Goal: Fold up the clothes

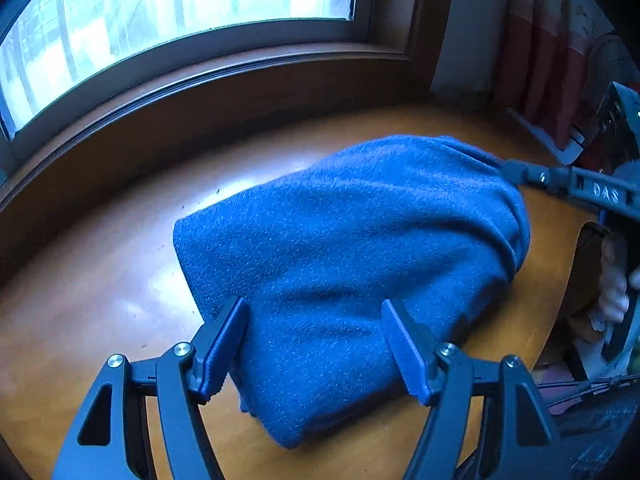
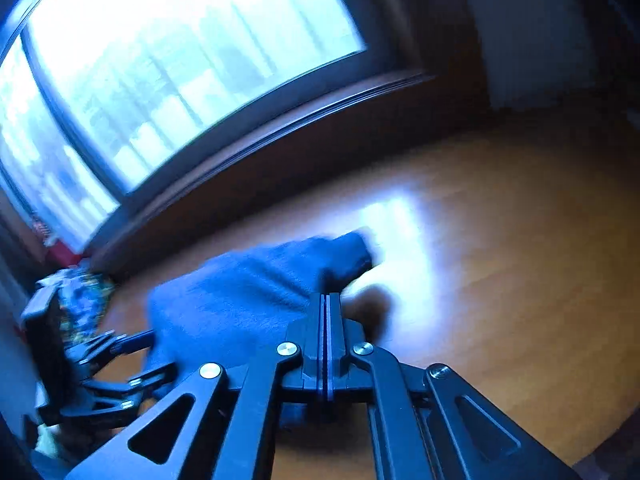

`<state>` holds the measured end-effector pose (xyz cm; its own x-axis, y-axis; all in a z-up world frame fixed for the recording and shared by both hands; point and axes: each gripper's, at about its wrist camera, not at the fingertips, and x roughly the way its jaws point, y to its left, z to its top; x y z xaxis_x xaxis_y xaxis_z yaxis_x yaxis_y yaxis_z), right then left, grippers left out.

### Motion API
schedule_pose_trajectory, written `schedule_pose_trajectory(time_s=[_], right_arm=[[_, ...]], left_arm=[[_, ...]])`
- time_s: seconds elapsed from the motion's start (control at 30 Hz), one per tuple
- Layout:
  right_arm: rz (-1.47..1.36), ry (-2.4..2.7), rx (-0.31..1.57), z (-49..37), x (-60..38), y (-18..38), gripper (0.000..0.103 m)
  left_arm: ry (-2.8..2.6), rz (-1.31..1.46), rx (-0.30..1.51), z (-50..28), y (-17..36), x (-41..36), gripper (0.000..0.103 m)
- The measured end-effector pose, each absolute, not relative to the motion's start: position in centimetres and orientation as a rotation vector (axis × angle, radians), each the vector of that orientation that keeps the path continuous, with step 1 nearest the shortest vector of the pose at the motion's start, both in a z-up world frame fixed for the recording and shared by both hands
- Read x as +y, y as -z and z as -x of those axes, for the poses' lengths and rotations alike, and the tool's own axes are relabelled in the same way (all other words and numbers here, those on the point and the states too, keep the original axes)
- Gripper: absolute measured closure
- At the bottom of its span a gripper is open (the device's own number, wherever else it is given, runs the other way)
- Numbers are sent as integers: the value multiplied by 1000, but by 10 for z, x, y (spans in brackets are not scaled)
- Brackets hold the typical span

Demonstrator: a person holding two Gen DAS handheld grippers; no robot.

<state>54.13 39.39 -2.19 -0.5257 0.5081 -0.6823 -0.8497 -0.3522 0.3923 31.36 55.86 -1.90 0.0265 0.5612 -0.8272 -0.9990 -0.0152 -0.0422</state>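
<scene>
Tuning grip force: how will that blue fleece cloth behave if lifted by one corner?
Likely floppy: the blue fleece cloth drapes in soft folds where the right tongs pinch it. Probably light, since that small pinch raises an edge. Its nap looks grippy, so slipping seems unlikely; expect sagging.

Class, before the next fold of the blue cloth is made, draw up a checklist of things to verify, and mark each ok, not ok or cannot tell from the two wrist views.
1. Right gripper shut on the blue fleece cloth: ok; jaws closed at its edge.
2. Left gripper ready to grasp: ok; jaws open, astride the cloth's near end, not yet clamped.
3. Cloth lying flat: not ok; it is bunched and rippled, pulled up toward the right gripper.
4. Bare orange-brown wooden table to lay the fold on: ok.
5. Layers aligned underneath: cannot tell; hidden.
6. Right wrist view sharp: not ok; blurred.
</scene>
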Motion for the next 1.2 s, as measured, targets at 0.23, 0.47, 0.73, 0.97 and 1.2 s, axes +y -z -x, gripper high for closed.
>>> schedule_pose_trajectory(time_s=[0.23, 0.47, 0.73, 0.97, 1.2], right_arm=[[405, -1938, 1287, -573, 425, 33, 90], [422, -1927, 1443, -538, 466, 57, 88], [404, -1904, 1392, -537, 484, 71, 97], [337, -1977, 1404, -558, 461, 55, 89], [677, -2152, 1091, -563, 374, 44, 74]], left_arm=[[-1442, 803, 736, -317, 23, 560, 34], [-1451, 807, 730, -317, 21, 559, 34], [-1455, 826, 736, -327, 31, 577, 34], [-1445, 845, 719, -325, 26, 583, 34], [-1440, 833, 758, -328, 28, 594, 34]])
